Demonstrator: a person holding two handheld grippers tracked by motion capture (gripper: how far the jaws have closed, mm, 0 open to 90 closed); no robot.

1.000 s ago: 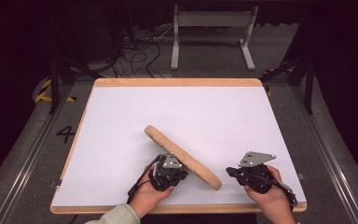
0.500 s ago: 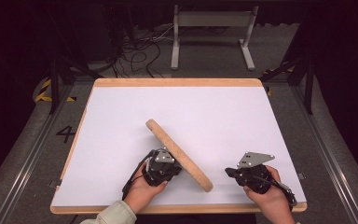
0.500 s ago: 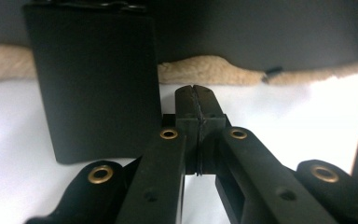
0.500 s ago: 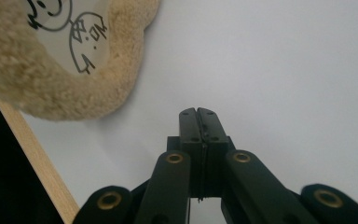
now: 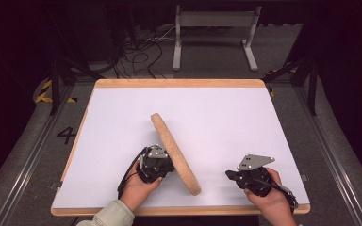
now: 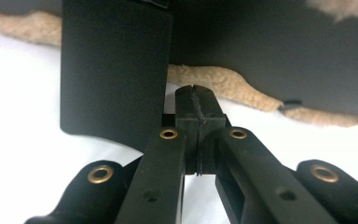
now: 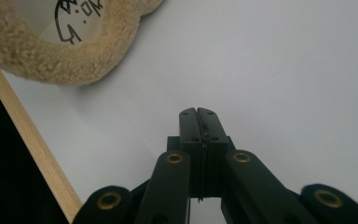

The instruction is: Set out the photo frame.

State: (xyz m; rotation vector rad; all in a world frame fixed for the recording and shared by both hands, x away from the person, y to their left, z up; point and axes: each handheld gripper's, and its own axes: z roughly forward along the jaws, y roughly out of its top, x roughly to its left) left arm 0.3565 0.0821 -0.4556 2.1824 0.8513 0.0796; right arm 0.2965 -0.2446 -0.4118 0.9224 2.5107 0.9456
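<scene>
Here, from above, I see a tan fleecy object (image 5: 175, 153) lying as a long band across the middle of the white table (image 5: 226, 117), running from the centre toward the near edge. My left gripper (image 5: 162, 162) sits just beside its left flank, near its near end, jaws pressed together with nothing between them; along those jaws the fleecy edge (image 6: 223, 84) curves just past the tips, under a dark underside, with a black flap (image 6: 114, 70) hanging to the left. My right gripper (image 5: 231, 175) rests well apart to the right, close to the near edge, jaws likewise together and empty; its own view catches the fleecy rim (image 7: 60, 60) at upper left and the wooden table border (image 7: 32, 144).
</scene>
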